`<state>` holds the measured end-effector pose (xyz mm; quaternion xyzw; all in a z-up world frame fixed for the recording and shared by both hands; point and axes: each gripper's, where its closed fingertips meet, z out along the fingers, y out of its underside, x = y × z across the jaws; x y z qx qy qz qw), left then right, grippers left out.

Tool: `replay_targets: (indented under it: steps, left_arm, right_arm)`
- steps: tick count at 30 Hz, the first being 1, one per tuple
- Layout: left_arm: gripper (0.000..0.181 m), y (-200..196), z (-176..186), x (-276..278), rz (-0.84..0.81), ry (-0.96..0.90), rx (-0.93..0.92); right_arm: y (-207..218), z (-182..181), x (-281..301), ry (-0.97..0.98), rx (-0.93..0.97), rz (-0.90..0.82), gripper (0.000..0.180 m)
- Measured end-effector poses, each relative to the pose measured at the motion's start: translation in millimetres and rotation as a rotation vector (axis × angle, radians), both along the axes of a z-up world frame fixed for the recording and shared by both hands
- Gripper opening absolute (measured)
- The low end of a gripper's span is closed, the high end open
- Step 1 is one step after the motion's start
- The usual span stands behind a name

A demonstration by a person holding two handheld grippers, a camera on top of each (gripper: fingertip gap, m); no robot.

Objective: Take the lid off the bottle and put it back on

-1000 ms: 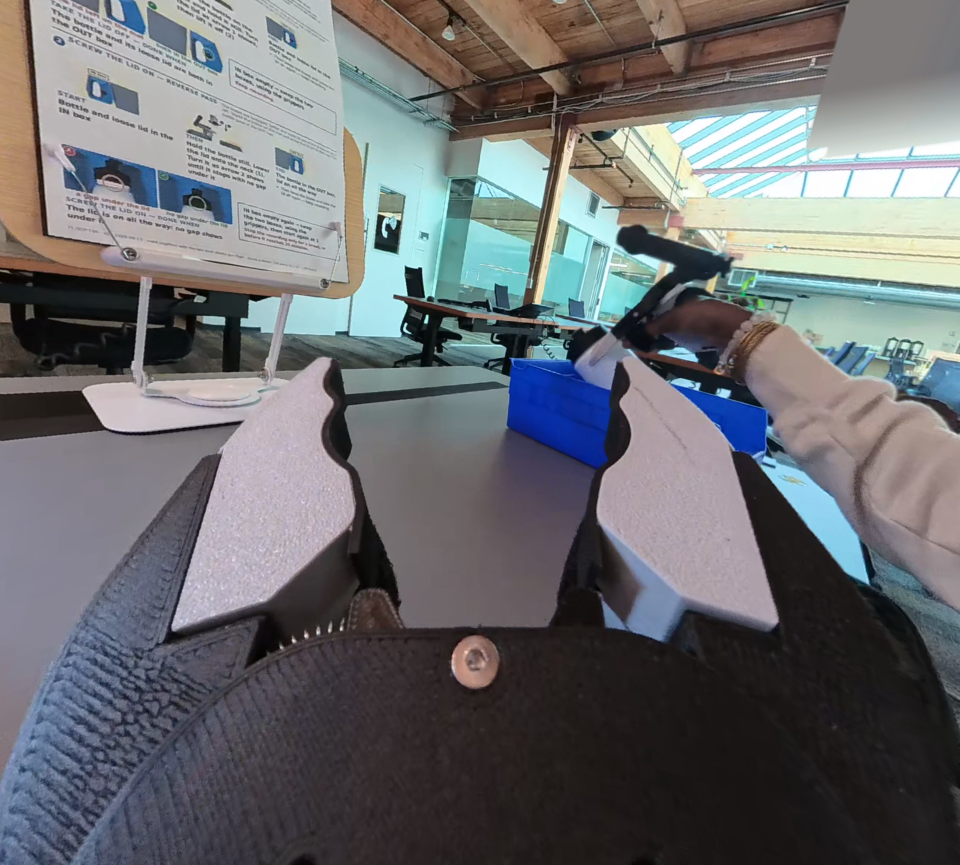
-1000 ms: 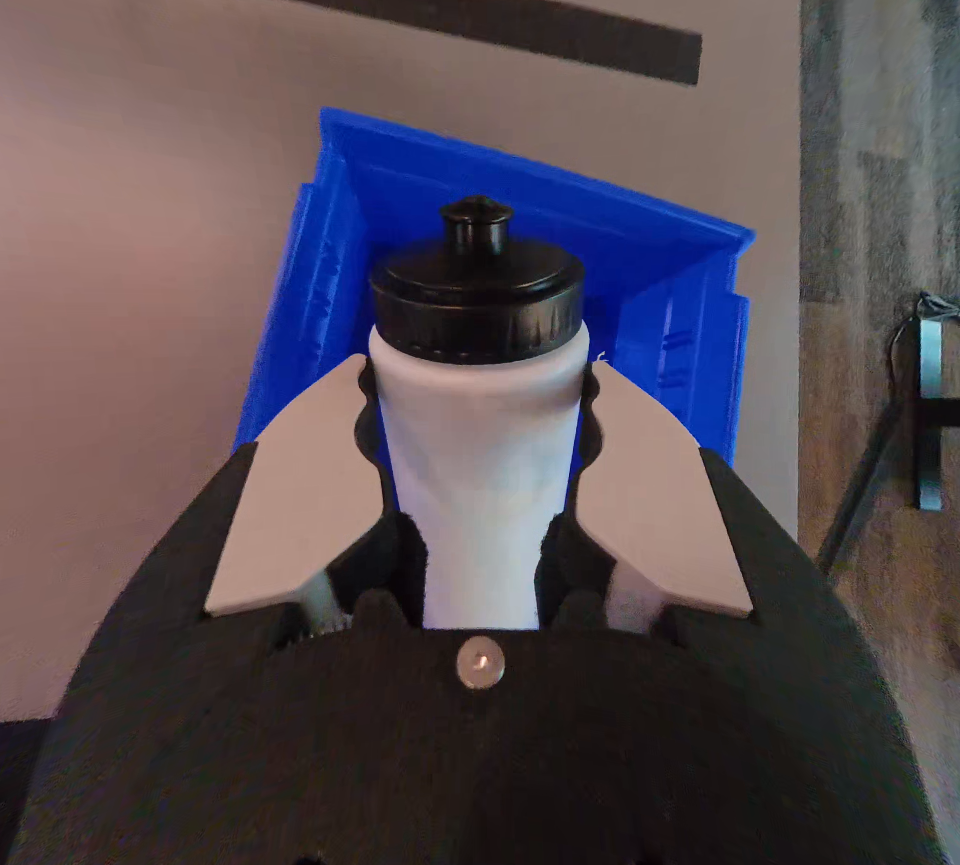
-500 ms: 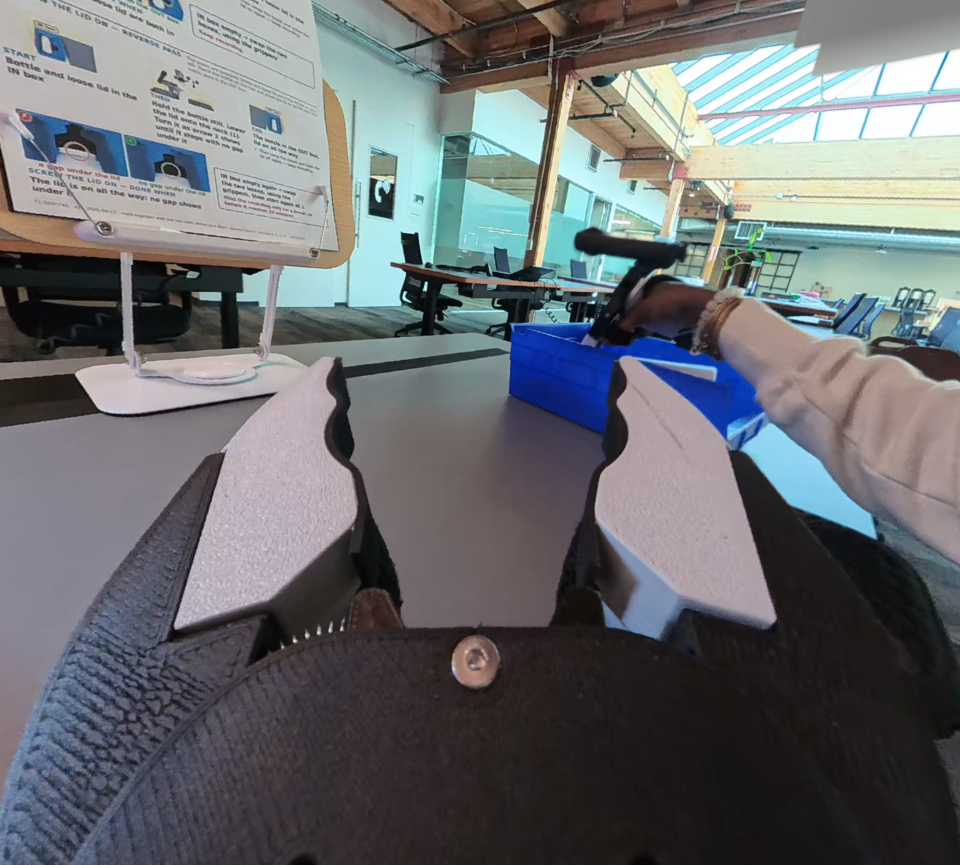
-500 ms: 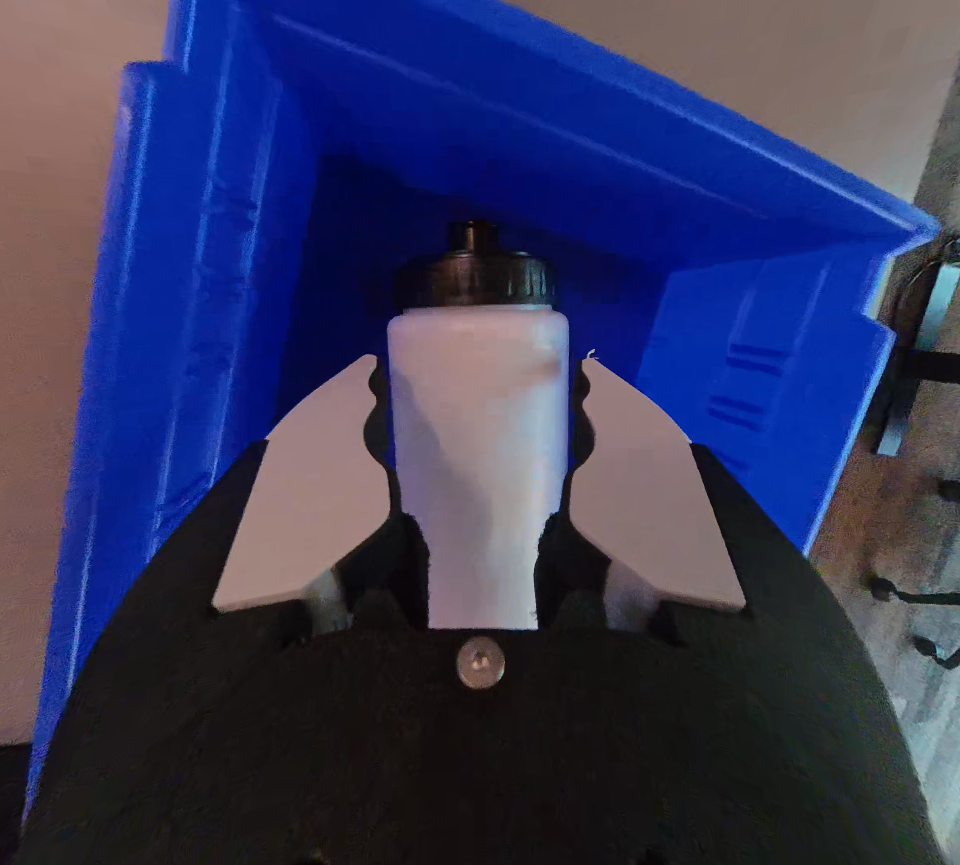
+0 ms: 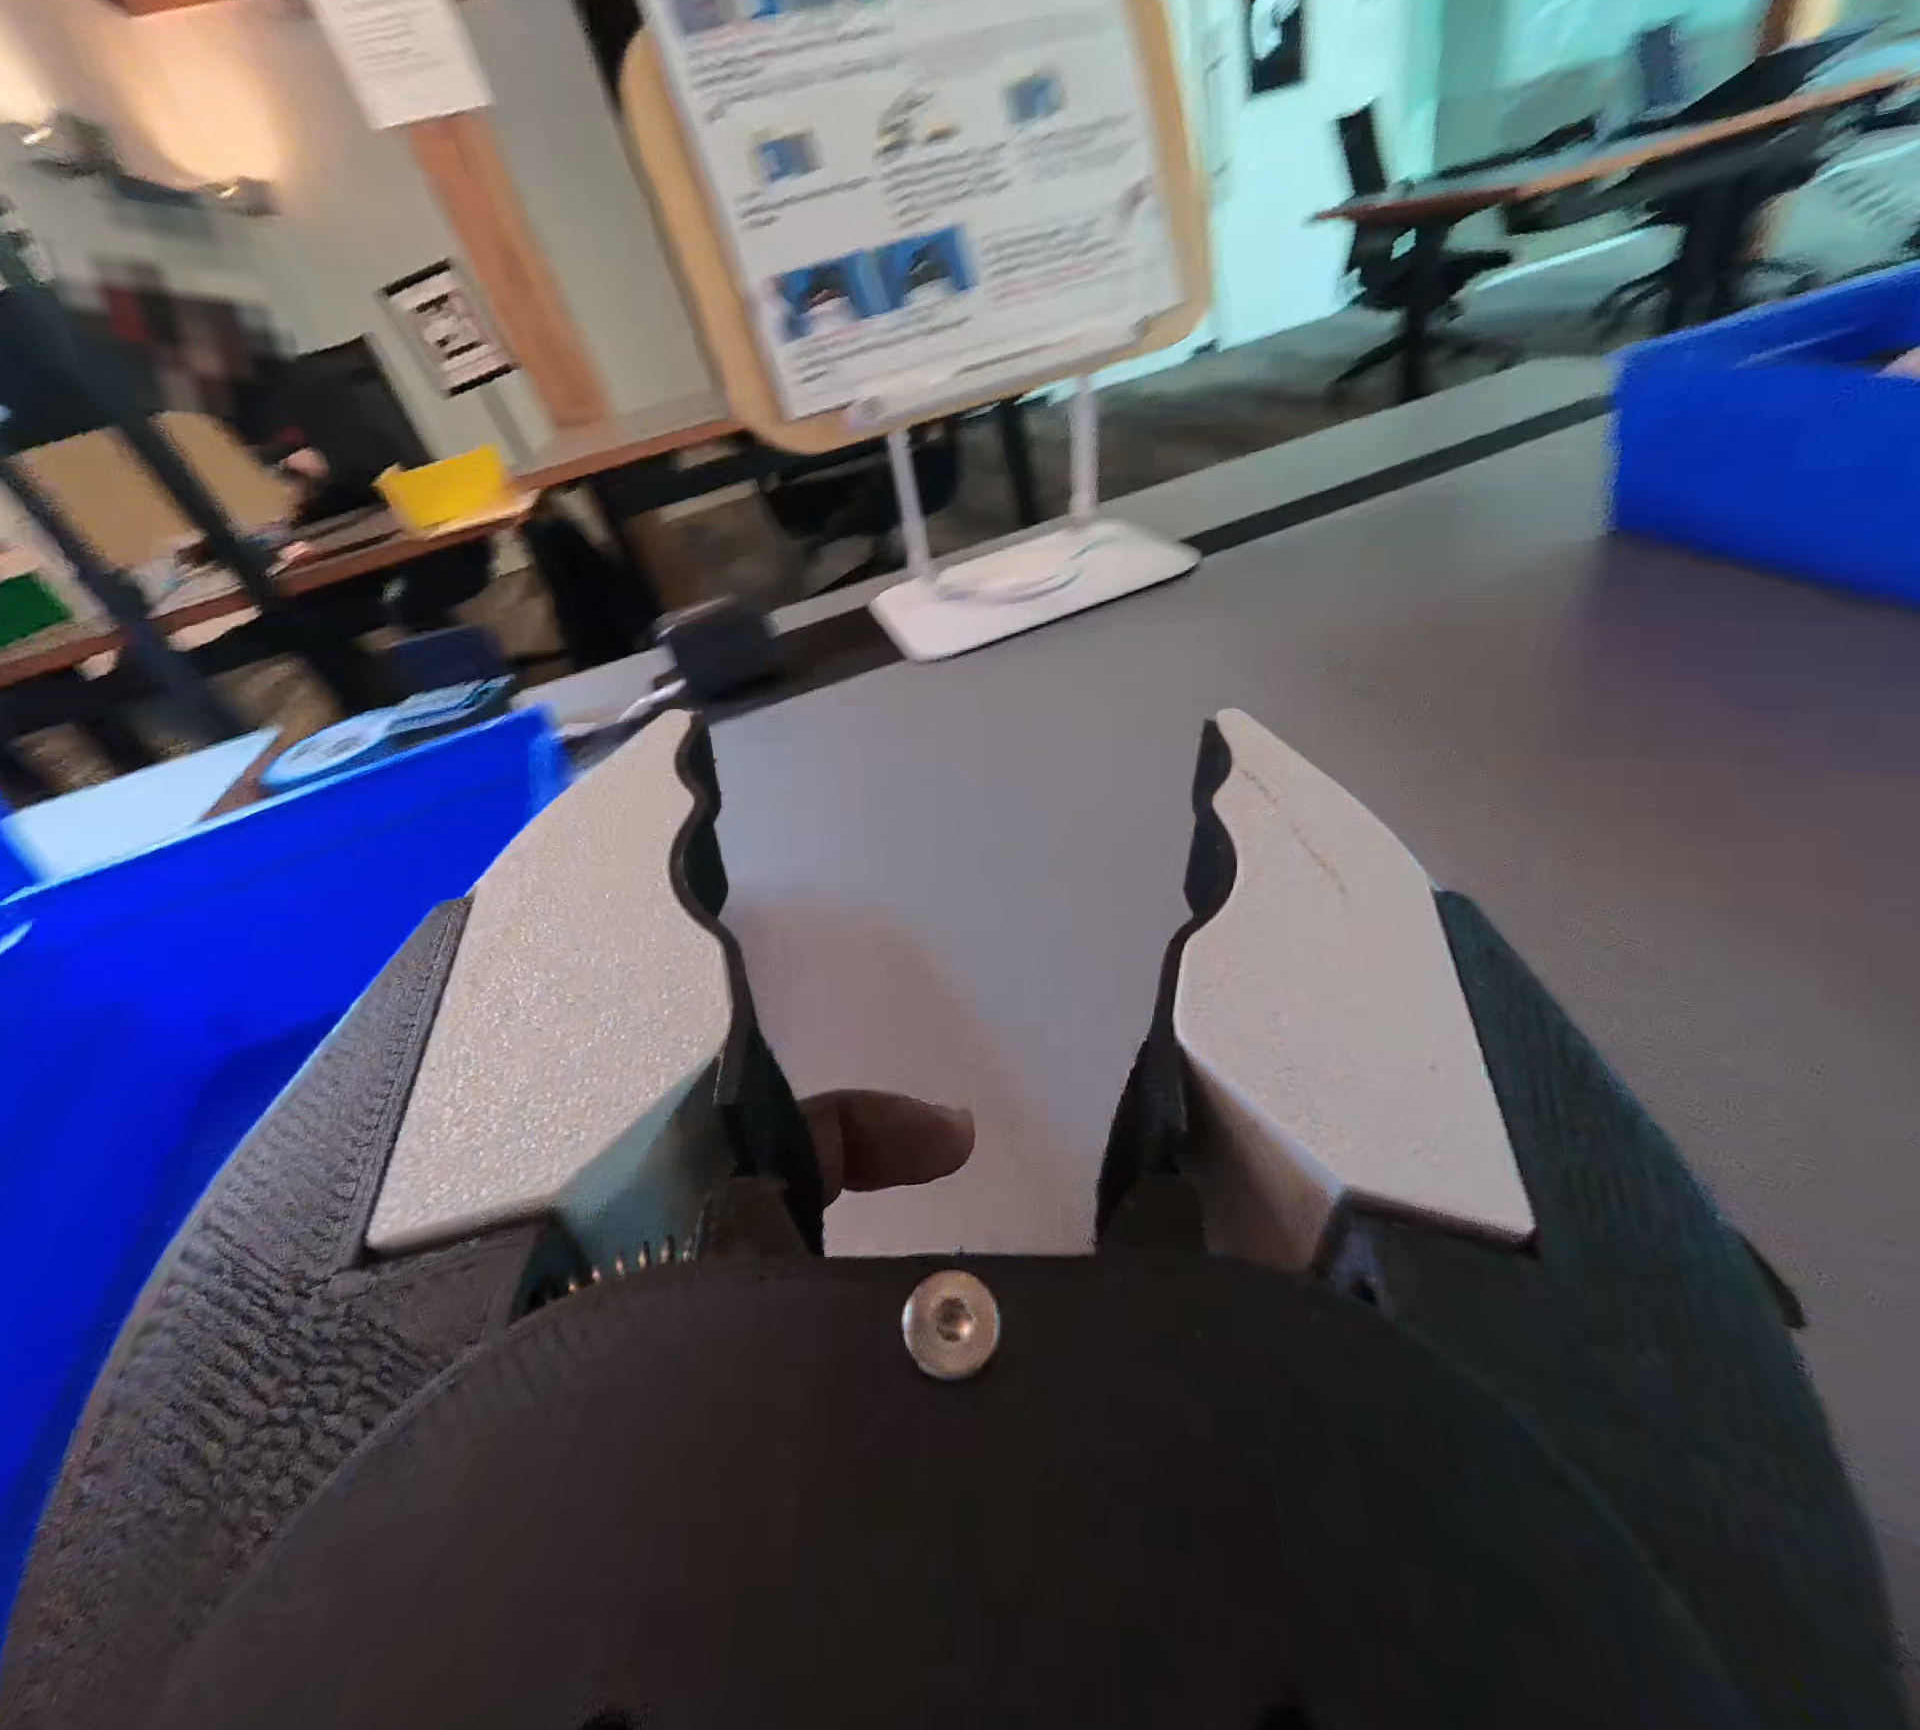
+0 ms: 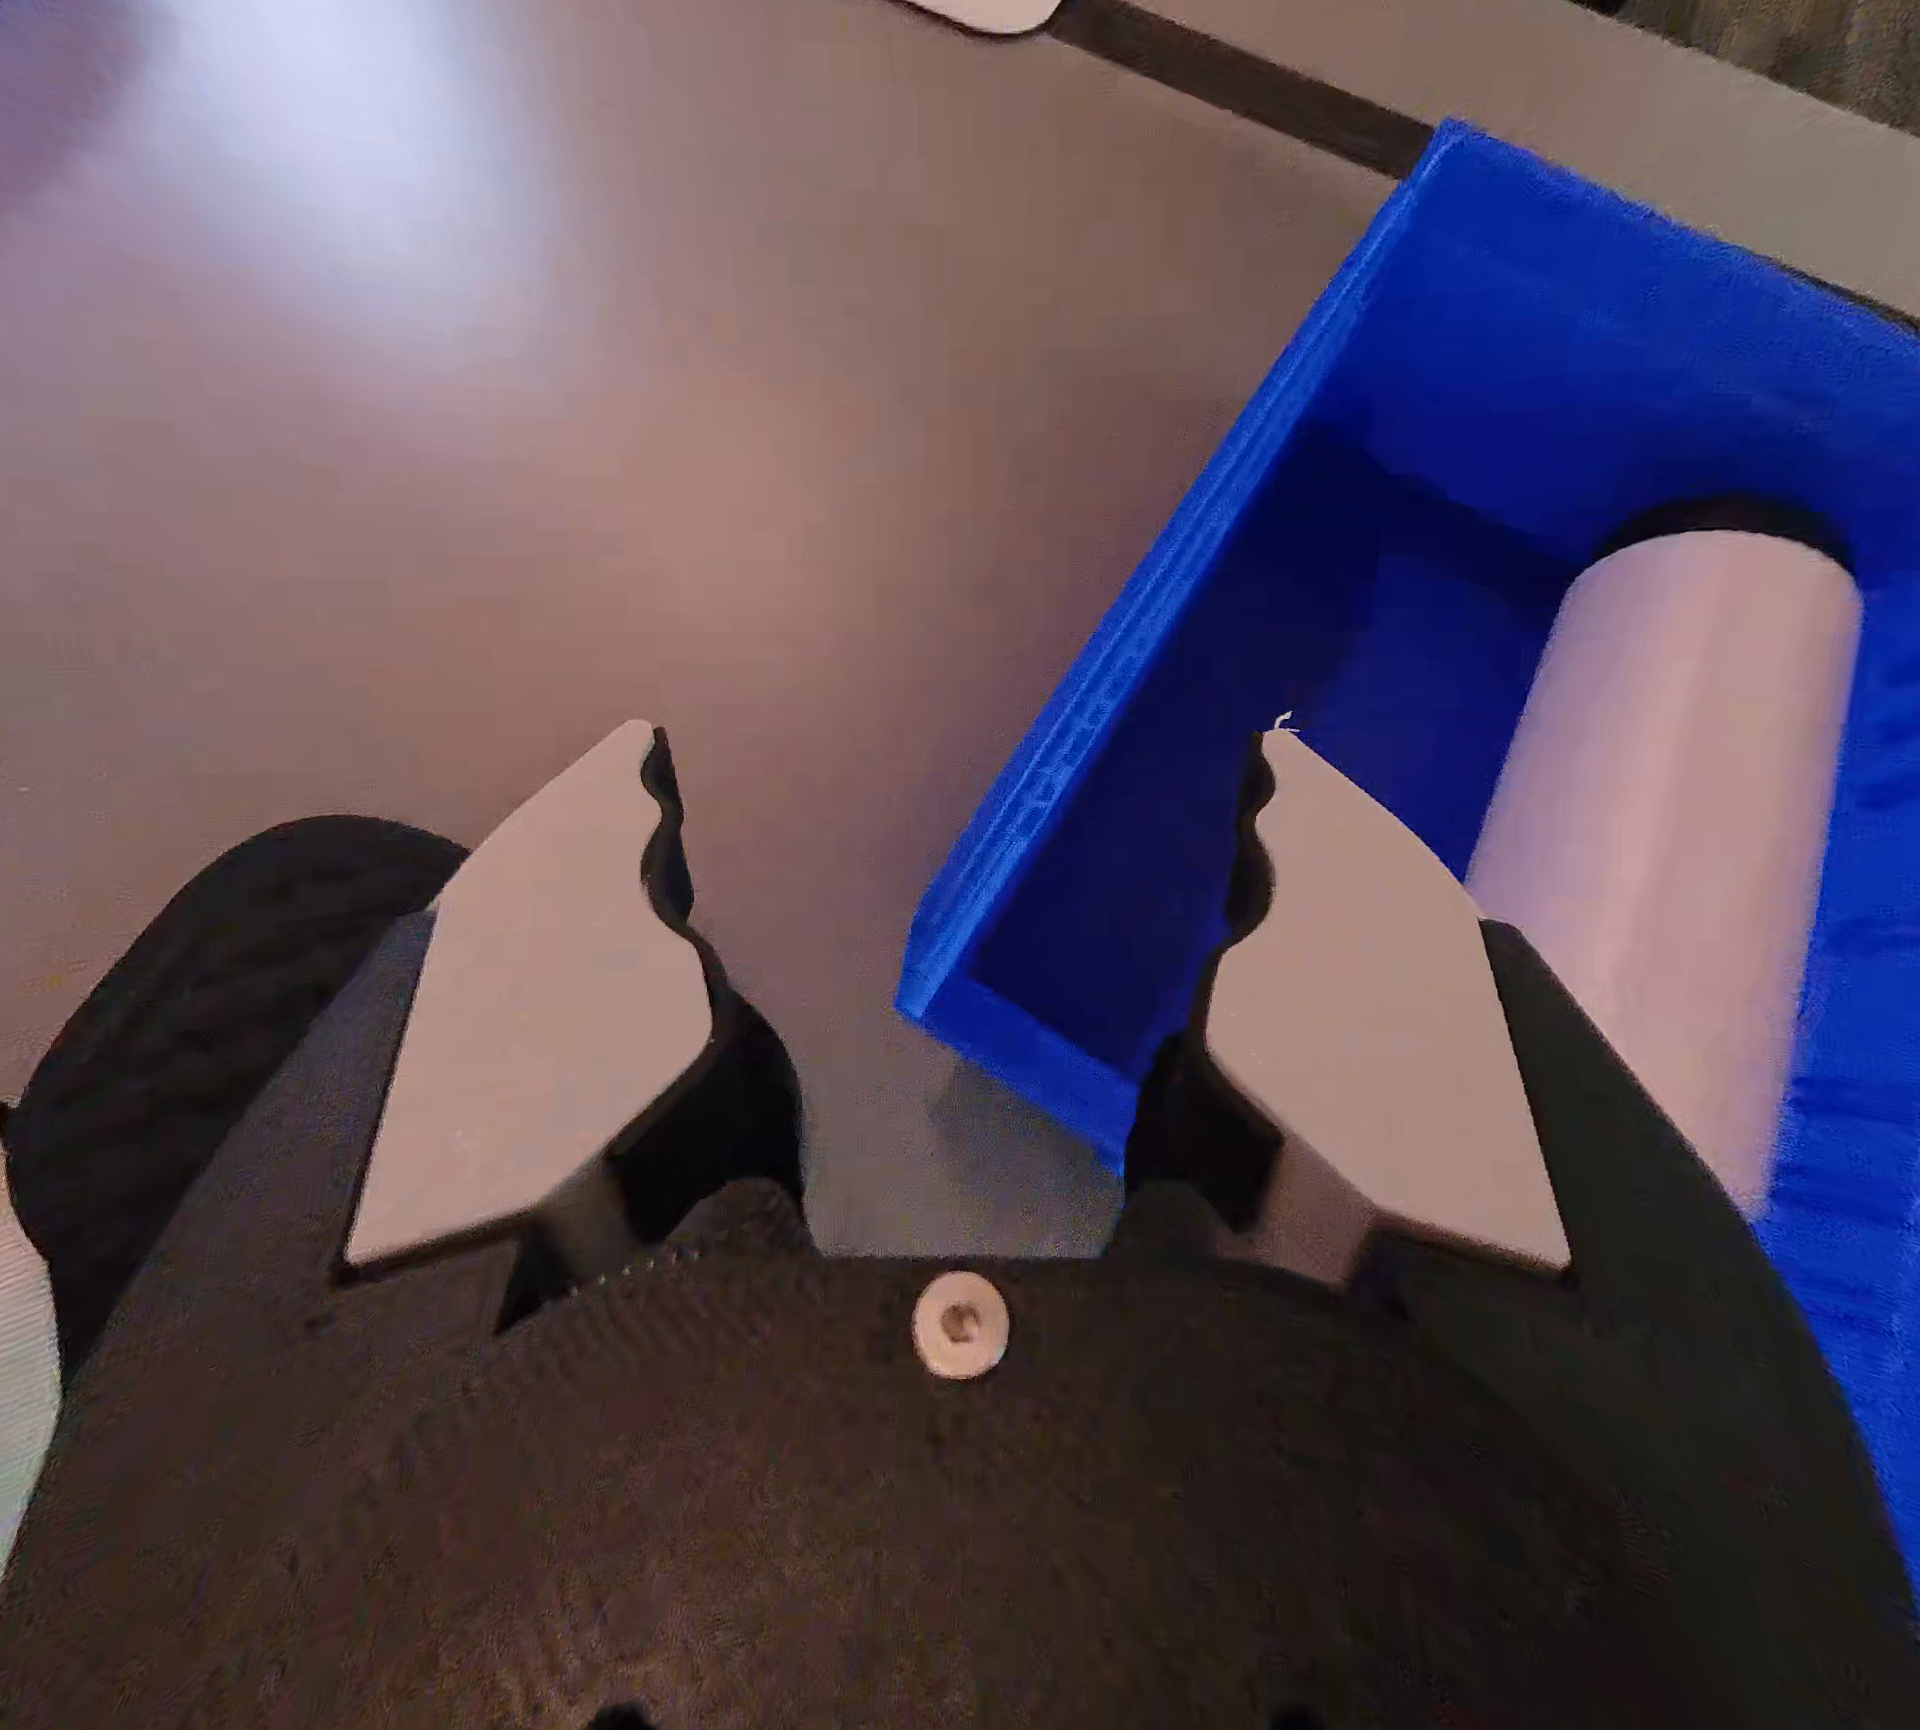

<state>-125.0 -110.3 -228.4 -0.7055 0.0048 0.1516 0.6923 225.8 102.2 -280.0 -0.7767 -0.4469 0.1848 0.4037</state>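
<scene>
1. The right gripper (image 6: 961, 745) hangs above the dark grey bench (image 6: 623, 392) with its jaws spread wide apart and nothing between them — only bench surface and the near corner of a bright blue plastic bin (image 6: 1101, 714) show through the gap.

2. The white plastic bottle (image 6: 1662, 807) lies on its side inside that blue bin, to the right of the right gripper and free of it. Its black lid (image 6: 1704, 514) is on the bottle at the far end, showing only as a dark arc past the white body.

3. The left gripper (image 5: 951, 735) also has its jaws well apart and holds nothing. Through the gap between its grey fingers (image 5: 582, 974) the bench and a fingertip of the person's hand (image 5: 894, 1140) can be seen; this view is blurred.

4. In the left wrist view a second blue plastic bin (image 5: 208, 953) sits close on the left, and the bin with the bottle shows at the right edge.

5. At the back of the bench stands a printed instruction sheet on a wooden board with a white stand (image 5: 1039, 579) — its white base also appears at the top of the right wrist view.
</scene>
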Motion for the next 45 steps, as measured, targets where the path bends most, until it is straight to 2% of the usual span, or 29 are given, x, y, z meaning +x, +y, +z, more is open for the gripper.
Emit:
replay_targets:
  steps: [3,5,8,10,13,14,18,28,37,45]
  left_arm:
    - [0.089,-32,-20,-40,0.147,-0.021,-0.085]
    - [0.087,-49,-39,-68,0.248,-0.018,-0.141]
    - [0.076,-52,-69,-94,0.301,-0.062,-0.228]
    - [0.061,-41,-84,-97,0.276,-0.121,-0.263]
    - [0.019,-31,-92,-109,0.332,-0.122,-0.259]
    - [0.013,-28,-91,-110,0.335,-0.108,-0.256]
    - [0.020,-13,-92,-95,0.287,-0.035,-0.308]
    - [0.025,36,-95,-37,0.087,0.082,-0.386]
    - [0.025,85,-95,26,-0.119,0.050,-0.345]
    - [0.021,89,-86,56,-0.272,0.124,-0.217]
  right_arm:
    - [-5,-25,-2,-0.059,0.011,-0.009,0.099]
    - [-2,-44,-3,-0.132,0.012,-0.022,0.090]
    - [8,-56,-11,-0.185,0.065,-0.053,0.064]
    - [19,-56,-10,-0.278,0.163,-0.077,0.046]
    - [26,-55,-14,-0.344,0.294,-0.076,0.033]
    - [25,-55,-17,-0.338,0.315,-0.062,0.031]
    - [18,-56,-38,-0.228,0.284,-0.044,0.035]
    - [-9,-58,-102,-0.186,0.360,0.068,0.043]
    - [-52,-56,-165,-0.028,0.377,0.266,0.044]
    - [-99,-57,-193,0.061,0.437,0.530,0.049]
